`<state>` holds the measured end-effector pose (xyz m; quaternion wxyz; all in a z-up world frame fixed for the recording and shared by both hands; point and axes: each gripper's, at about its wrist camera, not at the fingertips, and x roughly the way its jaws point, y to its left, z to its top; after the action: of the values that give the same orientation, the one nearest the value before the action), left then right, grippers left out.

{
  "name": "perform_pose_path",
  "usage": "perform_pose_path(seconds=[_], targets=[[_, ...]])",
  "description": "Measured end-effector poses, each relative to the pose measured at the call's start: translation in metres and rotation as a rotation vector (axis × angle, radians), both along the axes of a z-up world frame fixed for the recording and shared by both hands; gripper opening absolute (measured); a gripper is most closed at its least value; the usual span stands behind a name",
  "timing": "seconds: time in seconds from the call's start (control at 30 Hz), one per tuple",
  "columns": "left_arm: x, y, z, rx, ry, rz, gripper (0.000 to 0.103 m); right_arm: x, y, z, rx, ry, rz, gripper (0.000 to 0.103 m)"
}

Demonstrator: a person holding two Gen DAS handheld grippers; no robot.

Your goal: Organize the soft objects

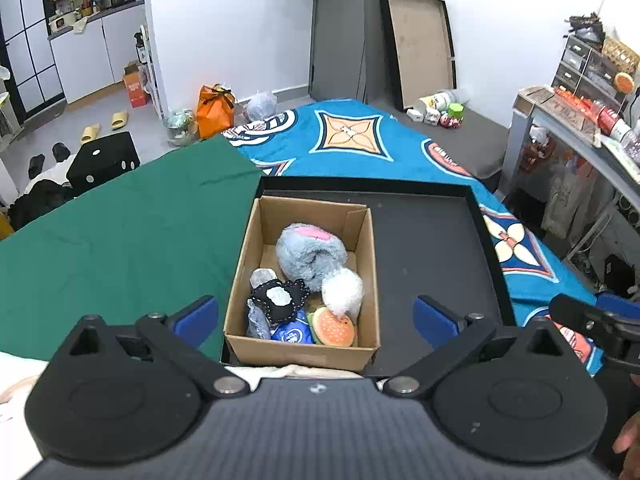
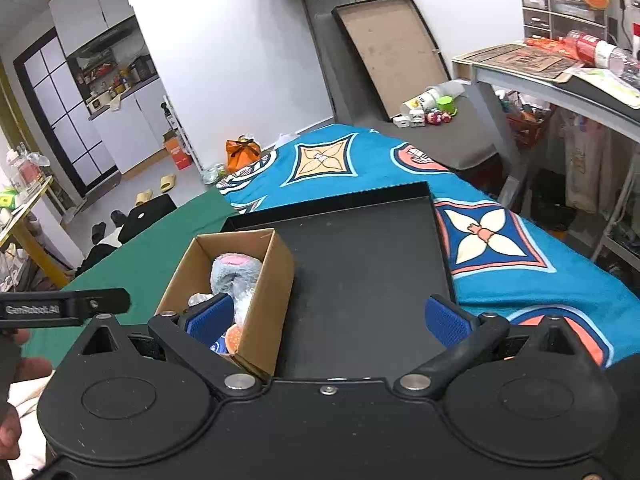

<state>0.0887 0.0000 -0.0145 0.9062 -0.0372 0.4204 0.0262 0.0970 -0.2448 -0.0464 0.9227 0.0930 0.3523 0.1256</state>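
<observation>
Hovering above the near edge of the setup, the left gripper (image 1: 316, 318) has its 2 blue pads (image 1: 196, 320) spread wide, released, nothing between them. Left of its left pad lies the green cloth (image 1: 112, 240) covering that side of the bed. Directly ahead, between the 2 pads, sits the cardboard box (image 1: 244, 264), open-topped, standing in the left part of the black tray (image 1: 432, 248). Inside the box, far end: grey plush toy (image 1: 310, 256) with a pink patch on top. Touching it on the near right: white fluffy ball (image 1: 343, 291). Near left: black pouch with white stitching (image 1: 280, 300), a pale piece lying on it. Nearest the gripper: blue packet (image 1: 292, 334) and, just right of it, an orange-and-green plush slice (image 1: 334, 326). A clear wrapped item beside the pouch cannot be identified. Right of the box the tray floor is bare dark surface. Beyond and right of the tray: blue patterned blanket (image 1: 360, 140).

Right wrist view: the right gripper (image 2: 328, 320) is likewise released, pads (image 2: 446, 320) wide apart, empty. Its left pad overlaps the near right corner of the box (image 2: 272, 280); contact cannot be told. The grey plush (image 2: 236, 272) shows inside, ahead-left of the tool. Straight ahead between the pads lies the tray (image 2: 360, 260). Ahead-right, the blanket (image 2: 500, 240).

1 box, 5 identifiable soft items in it, both tools empty.
</observation>
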Motion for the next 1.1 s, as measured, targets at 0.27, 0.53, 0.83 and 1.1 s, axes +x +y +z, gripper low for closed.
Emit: perform_pose_path(seconds=[0.27, 0.53, 0.83, 1.1], targets=[[-0.027, -0.008, 0.027, 0.008, -0.021, -0.014, 0.103, -0.020, -0.014, 0.011, 0.013, -0.009, -0.024, 0.103], [-0.055, -0.006, 0.046, -0.008, -0.059, -0.002, 0.103, -0.042, -0.018, 0.030, -0.002, -0.047, -0.038, 0.103], [-0.082, -0.012, 0.058, 0.016, -0.095, -0.035, 0.103, -0.064, -0.019, 0.039, -0.027, -0.064, -0.068, 0.103], [-0.104, -0.016, 0.066, 0.010, -0.113, -0.052, 0.103, -0.087, -0.020, 0.044, -0.066, -0.075, -0.084, 0.103]])
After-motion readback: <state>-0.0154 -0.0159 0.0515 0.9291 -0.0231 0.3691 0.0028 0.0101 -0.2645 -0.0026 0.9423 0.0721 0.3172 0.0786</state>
